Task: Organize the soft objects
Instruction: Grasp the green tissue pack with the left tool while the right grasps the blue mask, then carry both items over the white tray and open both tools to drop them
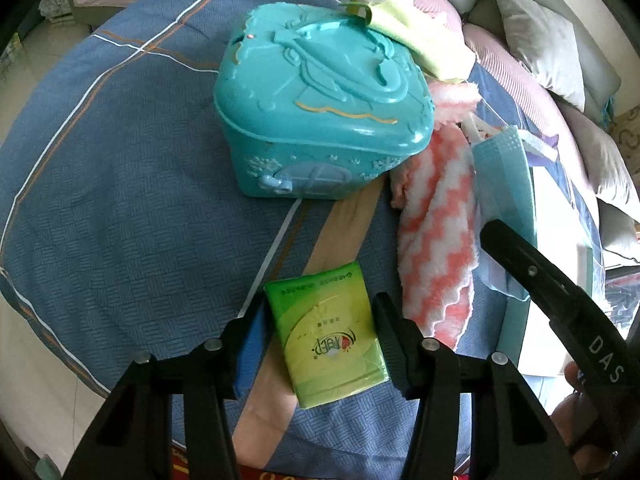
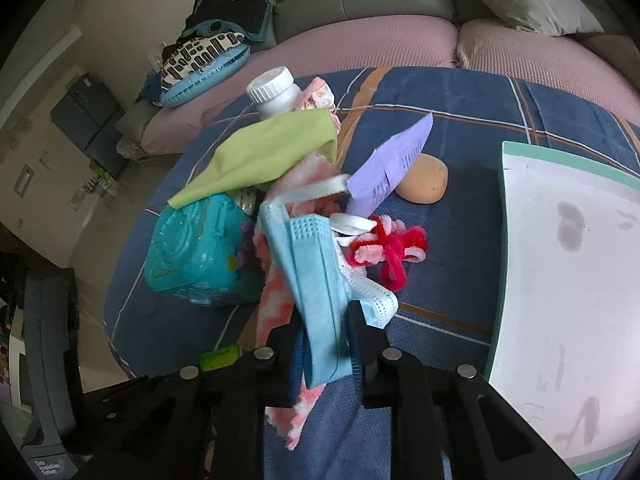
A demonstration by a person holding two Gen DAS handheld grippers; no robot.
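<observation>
The blue quilt carries a teal box. Beside it lies a striped cloth. Right gripper — clamped on a blue mask. Left gripper — apart, straddling a green tissue pack; pad contact cannot be told.

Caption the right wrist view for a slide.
Right hand-held gripper shut on blue face mask, beside teal box.

tissue pack green | box teal | towel pink-white zigzag
</observation>
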